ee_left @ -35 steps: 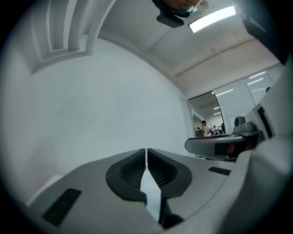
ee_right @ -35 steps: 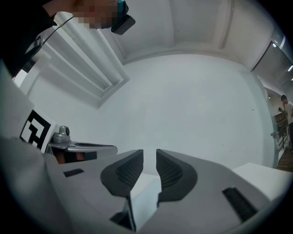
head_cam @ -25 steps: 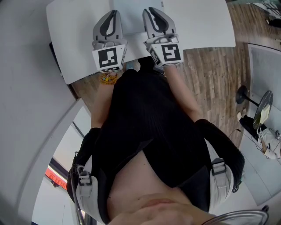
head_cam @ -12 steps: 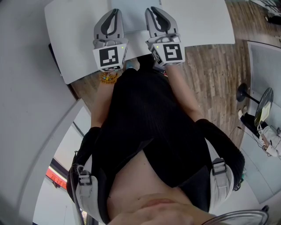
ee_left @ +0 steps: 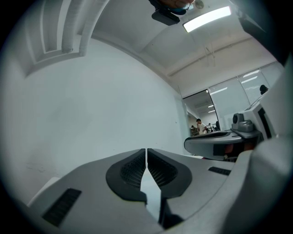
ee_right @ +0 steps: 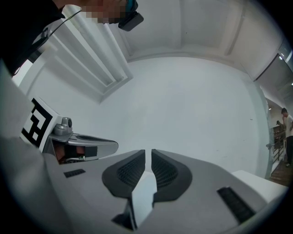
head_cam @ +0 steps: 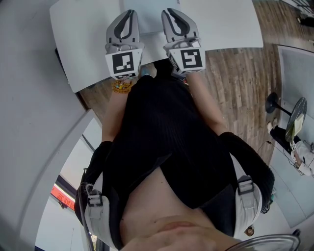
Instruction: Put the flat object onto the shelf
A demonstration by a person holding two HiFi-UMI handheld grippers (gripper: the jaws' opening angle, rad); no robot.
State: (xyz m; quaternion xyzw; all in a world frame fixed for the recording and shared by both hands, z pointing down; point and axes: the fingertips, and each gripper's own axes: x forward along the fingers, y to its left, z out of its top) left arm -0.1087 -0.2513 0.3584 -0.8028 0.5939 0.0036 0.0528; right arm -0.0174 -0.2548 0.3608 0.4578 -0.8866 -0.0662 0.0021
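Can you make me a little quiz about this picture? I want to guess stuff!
1. True or false: the left tool has its jaws wide open.
2. Pick one. In the head view, the left tool and the right tool are held side by side above:
A. a white table
B. a kitchen sink
C. green grass
3. Fill in the gap: the floor next to the table looks like it is made of ____ planks.

Key
1. False. Its jaws are shut, with nothing between them.
2. A
3. wood
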